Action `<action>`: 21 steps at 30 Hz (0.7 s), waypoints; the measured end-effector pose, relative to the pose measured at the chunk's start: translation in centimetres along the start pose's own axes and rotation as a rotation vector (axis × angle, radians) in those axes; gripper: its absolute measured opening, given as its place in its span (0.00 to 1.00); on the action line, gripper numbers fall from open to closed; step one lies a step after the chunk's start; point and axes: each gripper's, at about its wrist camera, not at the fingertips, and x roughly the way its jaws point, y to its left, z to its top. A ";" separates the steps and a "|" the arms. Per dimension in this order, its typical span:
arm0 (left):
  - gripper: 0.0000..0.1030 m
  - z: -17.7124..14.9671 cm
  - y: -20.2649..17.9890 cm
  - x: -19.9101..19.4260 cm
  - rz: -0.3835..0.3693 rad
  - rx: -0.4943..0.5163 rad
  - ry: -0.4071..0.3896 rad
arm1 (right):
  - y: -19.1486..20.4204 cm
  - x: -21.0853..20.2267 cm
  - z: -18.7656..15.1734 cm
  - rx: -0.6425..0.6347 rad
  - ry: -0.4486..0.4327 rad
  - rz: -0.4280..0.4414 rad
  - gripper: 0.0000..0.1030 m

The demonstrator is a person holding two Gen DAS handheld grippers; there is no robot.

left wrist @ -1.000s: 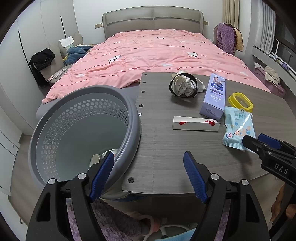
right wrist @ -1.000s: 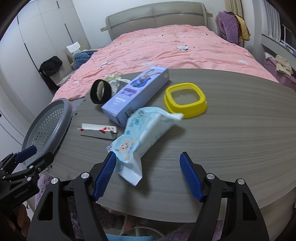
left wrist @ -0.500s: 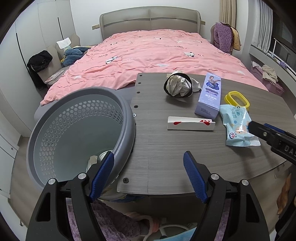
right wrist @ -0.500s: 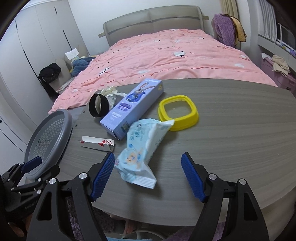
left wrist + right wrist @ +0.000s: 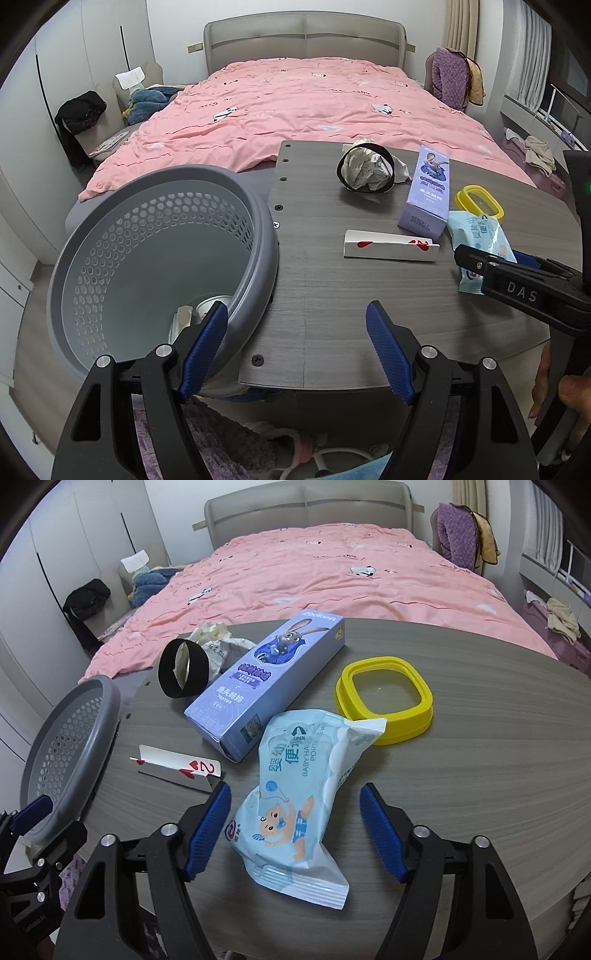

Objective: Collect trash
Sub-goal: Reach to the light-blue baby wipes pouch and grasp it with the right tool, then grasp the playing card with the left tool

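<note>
The right gripper [image 5: 295, 830] straddles the near end of the light-blue baby wipes pack [image 5: 306, 786] lying on the grey counter [image 5: 461, 775]; its jaws have just been closing, but the pads still stand clear of the pack. The left gripper [image 5: 295, 350] hovers with jaws released and empty, one fingertip over the rim of the grey perforated basket [image 5: 110, 258] beside the counter. A folded playing card [image 5: 177, 768], purple carton [image 5: 266, 679] and yellow lid [image 5: 384, 701] lie nearby.
</note>
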 end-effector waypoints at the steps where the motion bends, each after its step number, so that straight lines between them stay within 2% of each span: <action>1: 0.72 0.0 0.0 0.1 -0.003 0.000 0.001 | 0.0 0.1 -0.1 -0.004 0.003 0.002 0.60; 5: 0.72 0.1 0.0 0.1 -0.009 0.002 0.000 | 0.1 -0.1 -0.2 -0.018 -0.006 0.007 0.49; 14: 0.75 0.8 -0.9 0.0 -0.026 0.015 -0.015 | -1.3 -2.0 -1.3 0.011 -0.027 0.064 0.47; 21: 0.80 2.0 -2.6 1.1 -0.086 0.021 0.024 | -3.8 -5.0 -2.7 0.056 -0.064 0.092 0.47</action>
